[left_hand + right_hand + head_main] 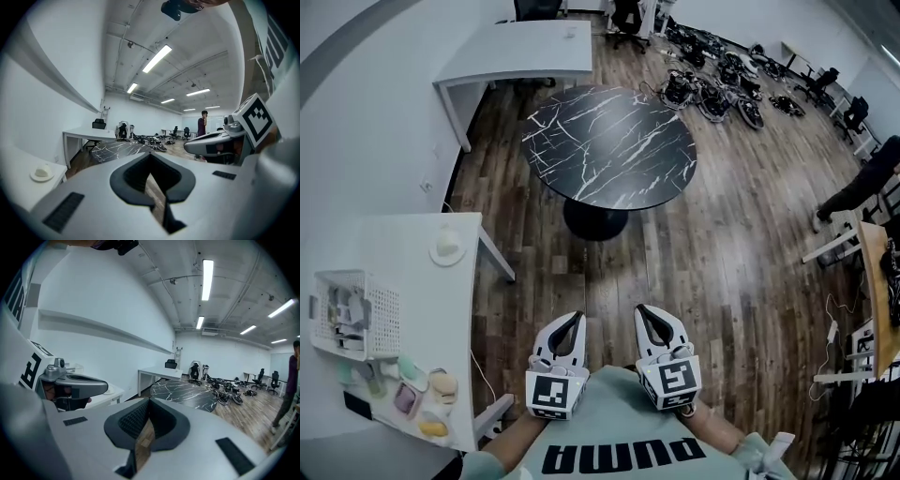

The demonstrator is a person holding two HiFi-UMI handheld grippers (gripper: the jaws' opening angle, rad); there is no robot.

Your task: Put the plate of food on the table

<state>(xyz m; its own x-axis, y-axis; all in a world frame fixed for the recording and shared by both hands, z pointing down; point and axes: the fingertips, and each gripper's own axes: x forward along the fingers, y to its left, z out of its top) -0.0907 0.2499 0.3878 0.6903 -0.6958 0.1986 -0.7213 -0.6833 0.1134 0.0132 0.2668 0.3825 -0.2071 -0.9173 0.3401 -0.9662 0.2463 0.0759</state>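
Note:
A small white plate (447,248) with a pale rounded piece of food on it sits on the white side desk (412,281) at my left; the left gripper view shows this plate (42,173) too. Ahead on the wooden floor stands the round black marble table (609,145), its top bare. My left gripper (573,319) and right gripper (644,312) are held side by side close to my chest, well short of both plate and table. Each has its jaws together with nothing between them, as the left gripper (150,157) and right gripper (149,401) show in their own views.
A white basket (342,314) and several small food items (431,403) lie on the near end of the side desk. A long white desk (525,52) stands beyond the marble table. Equipment (717,84) litters the floor far right, near a person (862,183).

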